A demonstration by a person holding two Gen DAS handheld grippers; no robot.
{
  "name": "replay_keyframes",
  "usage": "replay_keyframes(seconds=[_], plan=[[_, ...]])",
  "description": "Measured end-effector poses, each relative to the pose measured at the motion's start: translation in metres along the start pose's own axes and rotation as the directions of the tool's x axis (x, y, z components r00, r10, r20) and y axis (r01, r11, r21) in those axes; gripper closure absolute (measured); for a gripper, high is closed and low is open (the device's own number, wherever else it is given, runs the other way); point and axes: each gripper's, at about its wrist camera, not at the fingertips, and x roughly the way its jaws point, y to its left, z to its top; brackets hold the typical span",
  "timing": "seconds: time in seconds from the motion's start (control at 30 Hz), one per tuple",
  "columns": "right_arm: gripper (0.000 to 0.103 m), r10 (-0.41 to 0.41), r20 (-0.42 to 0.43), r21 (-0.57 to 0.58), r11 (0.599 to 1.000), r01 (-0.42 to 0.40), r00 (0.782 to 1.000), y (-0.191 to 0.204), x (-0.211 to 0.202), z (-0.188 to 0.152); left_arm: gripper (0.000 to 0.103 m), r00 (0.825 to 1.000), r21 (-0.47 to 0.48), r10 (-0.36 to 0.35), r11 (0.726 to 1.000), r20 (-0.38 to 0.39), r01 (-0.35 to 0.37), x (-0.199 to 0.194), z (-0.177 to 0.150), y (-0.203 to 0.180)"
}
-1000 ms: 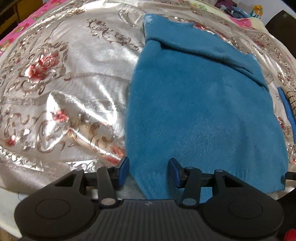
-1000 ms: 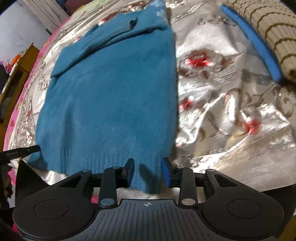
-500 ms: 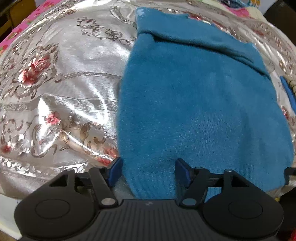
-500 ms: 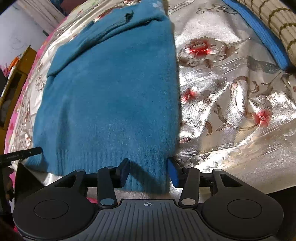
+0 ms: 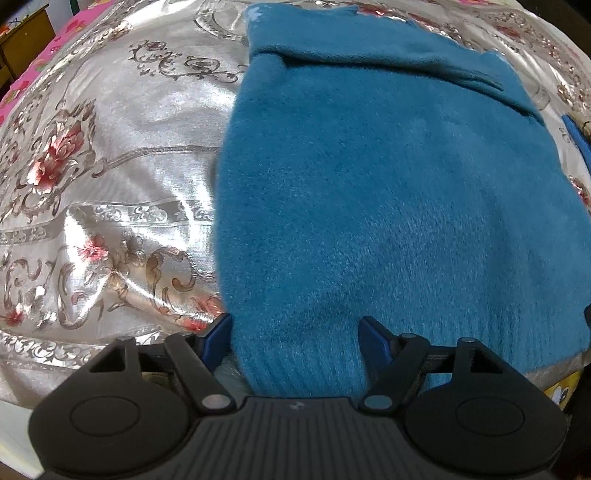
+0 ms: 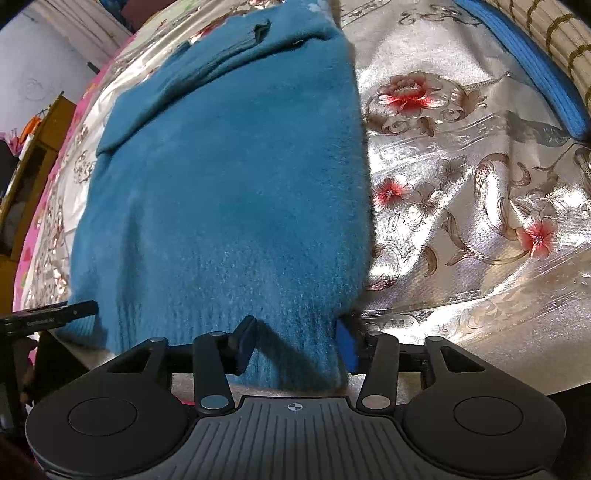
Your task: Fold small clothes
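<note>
A fuzzy teal sweater (image 5: 388, 203) lies flat on a silver flowered bedspread (image 5: 110, 166), sleeves folded across its far end and ribbed hem nearest me. My left gripper (image 5: 295, 338) straddles the hem's left corner. Its jaws are opening wide, with the knit between them and the left pad just off the edge. In the right wrist view the sweater (image 6: 229, 184) fills the left half. My right gripper (image 6: 295, 345) straddles the hem's right corner with its jaws closing, and cloth lies between pads that do not clearly pinch it.
The bedspread (image 6: 461, 184) lies wrinkled to the right of the sweater. A blue strip (image 6: 535, 81) and a striped tan knit (image 6: 554, 33) lie at the far right. A pink cloth (image 5: 33, 70) edges the far left, and wooden furniture (image 6: 33, 155) stands beyond it.
Both grippers have come closer over the sweater's hem. The left jaws have spread much wider. The right jaws widened, then narrowed a little around the corner.
</note>
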Motion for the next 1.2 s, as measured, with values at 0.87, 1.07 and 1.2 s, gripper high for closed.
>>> replay_keyframes(seconds=[0.87,1.07,1.2], plan=[[0.07,0.044,-0.012,0.013,0.999,-0.044,0.999,0.002,0.008,0.008,0.047,0.997,-0.078,-0.079,0.994,0.015,0.08,-0.009,-0.001,0.017],[0.076,0.08,-0.008,0.042,0.996,-0.079,0.997,-0.006,0.008,0.007,0.049,0.995,-0.107,-0.099,0.989,-0.001,0.098,-0.005,0.002,0.024],[0.076,0.087,-0.007,0.037,0.996,-0.087,0.996,-0.006,0.005,0.006,0.055,0.998,-0.111,-0.065,0.992,0.026,0.067,-0.021,0.001,0.032]])
